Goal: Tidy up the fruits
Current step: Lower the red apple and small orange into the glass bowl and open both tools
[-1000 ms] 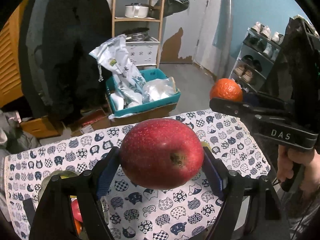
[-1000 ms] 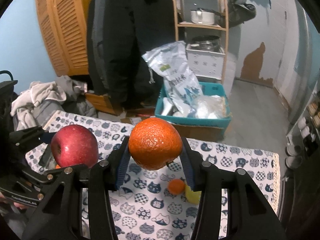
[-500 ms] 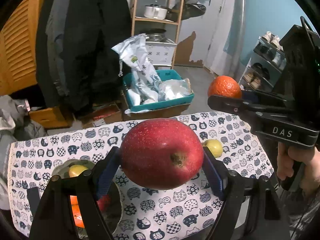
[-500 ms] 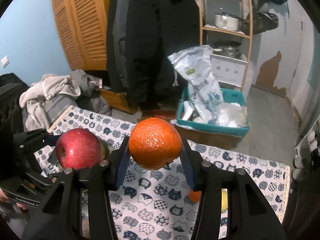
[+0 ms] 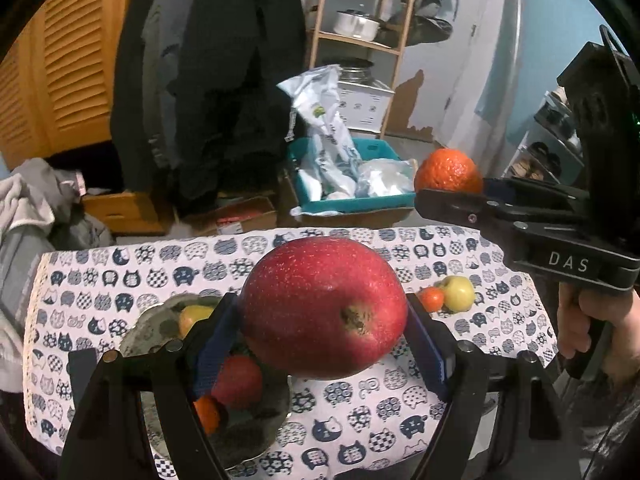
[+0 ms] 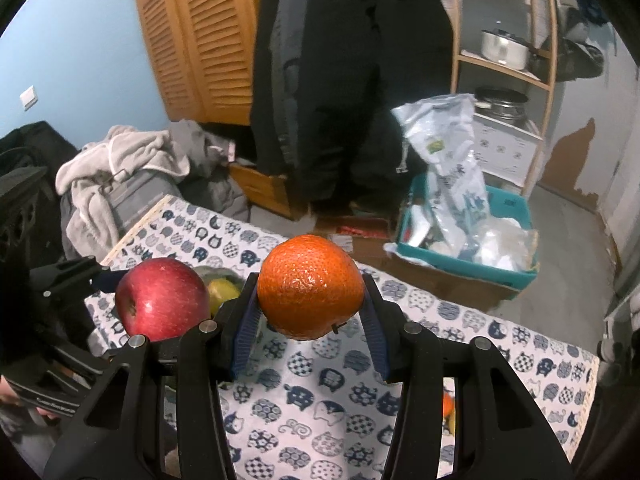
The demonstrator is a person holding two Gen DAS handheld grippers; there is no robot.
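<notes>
My left gripper is shut on a big red apple, held above the cat-print table. The apple also shows in the right wrist view. Below it stands a grey bowl with a yellow fruit, a red fruit and a small orange one in it. My right gripper is shut on an orange, held in the air to the right; the orange also shows in the left wrist view. A small orange fruit and a yellow-green apple lie on the cloth at the right.
The table has a white cloth with dark cat prints. Behind it on the floor stand a teal crate with plastic bags, cardboard boxes, a wooden shelf with pots, hanging dark coats and a pile of clothes at the left.
Both grippers have moved left over the table with their fruit still held. The bowl has come into fuller view under the apple, and the two loose fruits now show at the right.
</notes>
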